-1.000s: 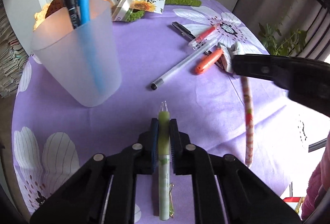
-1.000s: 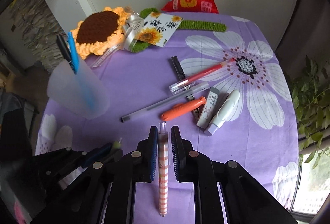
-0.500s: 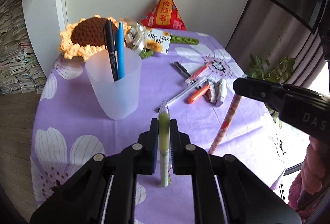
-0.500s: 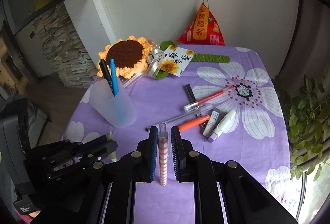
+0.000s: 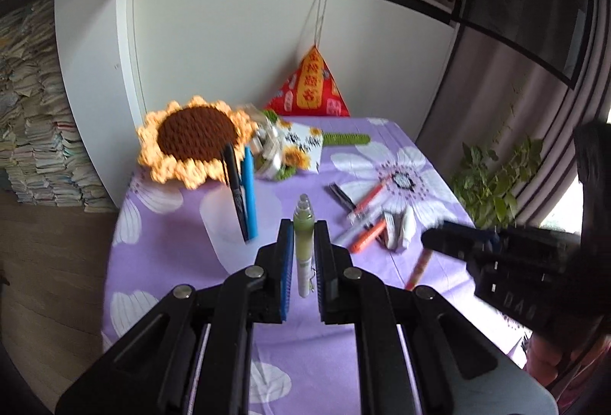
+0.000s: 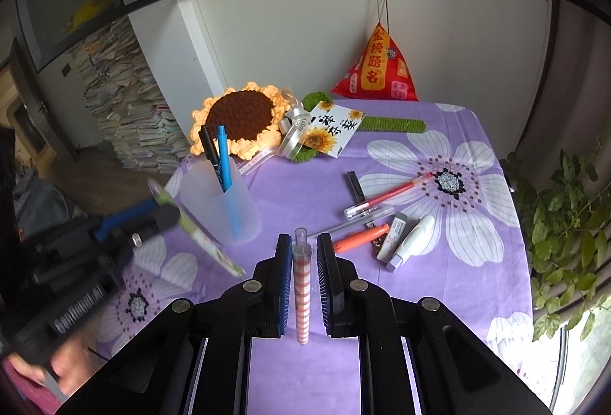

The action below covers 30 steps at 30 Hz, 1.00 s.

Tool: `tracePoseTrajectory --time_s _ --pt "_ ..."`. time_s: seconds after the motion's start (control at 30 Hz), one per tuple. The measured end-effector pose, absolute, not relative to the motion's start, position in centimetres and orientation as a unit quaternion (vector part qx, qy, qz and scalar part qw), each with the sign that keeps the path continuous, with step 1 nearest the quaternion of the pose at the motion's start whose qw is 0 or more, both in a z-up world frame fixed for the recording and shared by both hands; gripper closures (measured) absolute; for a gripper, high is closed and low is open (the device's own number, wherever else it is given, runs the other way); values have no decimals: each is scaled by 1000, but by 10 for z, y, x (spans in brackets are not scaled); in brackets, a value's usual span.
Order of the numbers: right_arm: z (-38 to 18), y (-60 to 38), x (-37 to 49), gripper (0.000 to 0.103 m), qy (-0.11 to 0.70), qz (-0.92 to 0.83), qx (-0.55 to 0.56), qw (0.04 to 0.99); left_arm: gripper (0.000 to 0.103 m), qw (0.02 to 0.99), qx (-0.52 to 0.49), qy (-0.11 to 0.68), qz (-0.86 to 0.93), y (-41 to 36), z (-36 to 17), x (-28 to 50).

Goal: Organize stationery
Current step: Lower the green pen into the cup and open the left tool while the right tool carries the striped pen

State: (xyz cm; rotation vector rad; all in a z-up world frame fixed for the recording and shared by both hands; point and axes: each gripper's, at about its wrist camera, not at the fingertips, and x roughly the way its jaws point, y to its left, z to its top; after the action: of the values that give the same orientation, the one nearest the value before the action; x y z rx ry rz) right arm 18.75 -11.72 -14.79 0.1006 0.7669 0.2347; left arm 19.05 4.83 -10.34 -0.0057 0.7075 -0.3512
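My left gripper (image 5: 303, 235) is shut on a green pen (image 5: 303, 224), held high above the table. My right gripper (image 6: 299, 251) is shut on an orange-and-white checked pen (image 6: 301, 285), also held above the table. A frosted cup (image 6: 221, 209) holds a black pen (image 6: 208, 144) and a blue pen (image 6: 223, 155); it shows in the left wrist view (image 5: 229, 224) too. Loose on the purple cloth lie a red pen (image 6: 389, 193), a clear pen (image 6: 362, 220), an orange cutter (image 6: 359, 237), an eraser (image 6: 393, 235) and a correction tape (image 6: 414, 243). The left gripper (image 6: 152, 216) shows left of the cup.
A crochet sunflower (image 6: 240, 121), a ribboned card (image 6: 328, 132) and a red pyramid pouch (image 6: 376, 67) stand at the back of the table. A black clip (image 6: 355, 186) lies near the pens. A plant (image 6: 565, 216) is right of the table; stacked books (image 6: 126, 109) are left.
Both grippers have risen and pulled back from the table with their pens, so the table looks smaller and farther. The loose items have not moved.
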Motion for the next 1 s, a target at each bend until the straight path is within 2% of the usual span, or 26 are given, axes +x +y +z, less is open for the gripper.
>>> tracePoseTrajectory --time_s 0.2,0.4,1.0 --pt "-147 -117 187 89 373 112 50 920 95 942 10 305 -143 58 -66 205" --pt "-142 -121 182 89 367 107 52 923 95 946 3 302 -114 74 -58 225" --pt "-116 -110 183 89 342 106 36 933 94 917 -6 387 -94 81 -130 262"
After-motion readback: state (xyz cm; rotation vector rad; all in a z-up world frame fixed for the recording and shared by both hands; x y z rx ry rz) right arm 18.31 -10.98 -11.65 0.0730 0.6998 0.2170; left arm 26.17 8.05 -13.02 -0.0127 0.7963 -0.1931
